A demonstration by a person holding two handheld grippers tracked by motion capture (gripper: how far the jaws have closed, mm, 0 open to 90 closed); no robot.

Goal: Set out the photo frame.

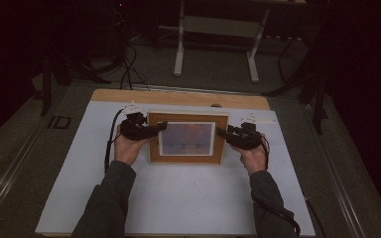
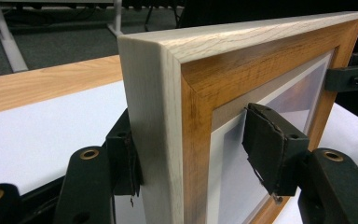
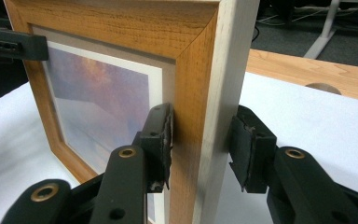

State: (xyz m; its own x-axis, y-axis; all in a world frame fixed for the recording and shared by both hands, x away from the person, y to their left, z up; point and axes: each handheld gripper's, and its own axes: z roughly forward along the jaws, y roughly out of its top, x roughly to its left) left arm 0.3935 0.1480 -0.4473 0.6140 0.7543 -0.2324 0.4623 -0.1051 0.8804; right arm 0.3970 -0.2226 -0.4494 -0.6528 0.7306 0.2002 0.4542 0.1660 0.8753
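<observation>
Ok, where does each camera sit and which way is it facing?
High view: above the person's side, looking forward and down on the table; forearms, both hands show.
Left gripper view: rides the left hand-held gripper, facing the picture frame edge.
Right gripper view: rides the right hand-held gripper, facing the opposite edge.
Shared: the frame.

Orange-brown wooden frame (image 1: 187, 117), pale sides; picture (image 1: 187, 138) seemingly bluish-orange.

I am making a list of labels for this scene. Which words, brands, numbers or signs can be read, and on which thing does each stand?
None can be read.
The wooden picture frame with a pale outer edge bears no writing.
Its picture of orange and violet haze shows no caption.
The white table mat is blank.
</observation>
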